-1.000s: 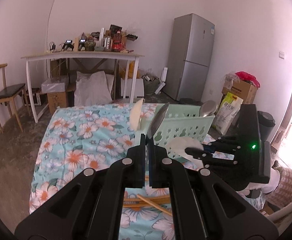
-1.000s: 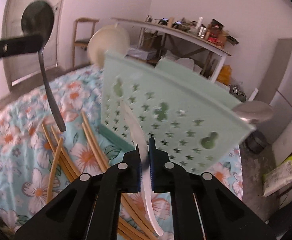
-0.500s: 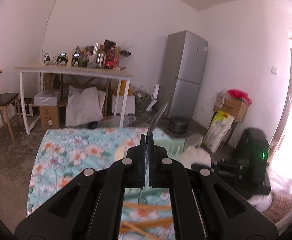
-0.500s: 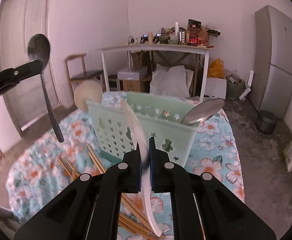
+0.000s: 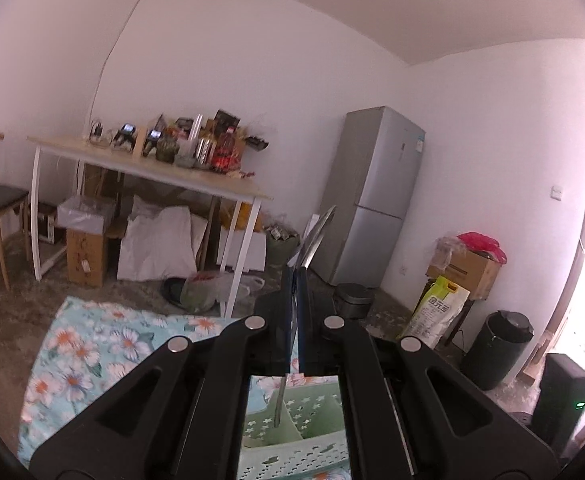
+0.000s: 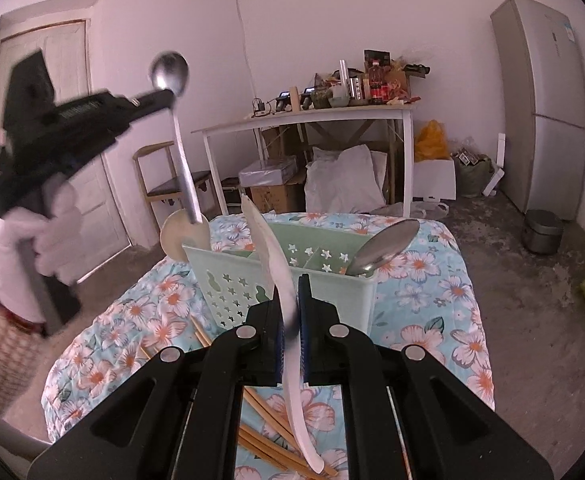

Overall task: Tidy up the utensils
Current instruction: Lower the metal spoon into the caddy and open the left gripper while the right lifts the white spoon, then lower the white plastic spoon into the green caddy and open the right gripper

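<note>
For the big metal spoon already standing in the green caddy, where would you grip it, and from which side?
Grip the metal spoon at its bowl, the only part above the green caddy rim; its handle is hidden inside. Come from above at the caddy's right end, jaws across the bowl's thin edge. It leans right, so lift along that tilt.

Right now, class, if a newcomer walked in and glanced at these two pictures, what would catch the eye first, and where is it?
First, the metal spoon held high at the left by the left gripper, handle hanging over the green basket. Next, the white spoon pinched in the right gripper, front and centre before that basket. Behind stand the cluttered white table and the grey fridge at the far right.
</note>
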Available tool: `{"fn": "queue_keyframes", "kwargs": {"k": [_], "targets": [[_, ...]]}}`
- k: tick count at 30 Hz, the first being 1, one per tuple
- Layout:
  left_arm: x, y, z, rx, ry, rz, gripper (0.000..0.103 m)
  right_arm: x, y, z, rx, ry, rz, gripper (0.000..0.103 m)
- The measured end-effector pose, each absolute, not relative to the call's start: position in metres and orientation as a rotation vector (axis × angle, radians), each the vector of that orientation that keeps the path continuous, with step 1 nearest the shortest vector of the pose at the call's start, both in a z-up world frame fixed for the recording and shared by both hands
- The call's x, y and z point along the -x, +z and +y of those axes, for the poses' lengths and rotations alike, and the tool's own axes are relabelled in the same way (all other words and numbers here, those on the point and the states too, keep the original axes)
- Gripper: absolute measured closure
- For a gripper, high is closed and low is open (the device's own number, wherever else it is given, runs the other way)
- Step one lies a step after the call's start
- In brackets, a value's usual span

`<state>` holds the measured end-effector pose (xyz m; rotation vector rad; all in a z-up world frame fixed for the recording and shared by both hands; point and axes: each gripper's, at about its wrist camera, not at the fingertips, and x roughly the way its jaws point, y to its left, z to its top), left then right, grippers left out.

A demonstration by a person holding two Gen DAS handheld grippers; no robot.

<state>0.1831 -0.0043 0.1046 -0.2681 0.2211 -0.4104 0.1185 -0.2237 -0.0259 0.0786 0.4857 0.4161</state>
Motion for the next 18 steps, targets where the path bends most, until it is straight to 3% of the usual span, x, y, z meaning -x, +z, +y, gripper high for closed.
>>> {"fn": "queue_keyframes", "kwargs": {"k": [8, 10, 12, 18], "targets": [[-0.206, 0.057, -0.005, 0.322, -0.398, 0.33, 0.101, -0.123, -0.025, -0.232, -0.116, 0.43, 0.483, 0.097], [-0.207, 0.053, -0.004, 0.332, -0.411, 0.345, 0.099, -0.122, -0.022, -0.237, -0.142, 0.445, 0.462, 0.097], [-0.206, 0.049, -0.003, 0.341, -0.424, 0.353, 0.09, -0.121, -0.018, -0.242, -0.165, 0.459, 0.443, 0.097], [-0.195, 0.051, 0.001, 0.33, -0.427, 0.332, 0.084, -0.121, -0.006, -0.25, -0.197, 0.468, 0.403, 0.097]]}}
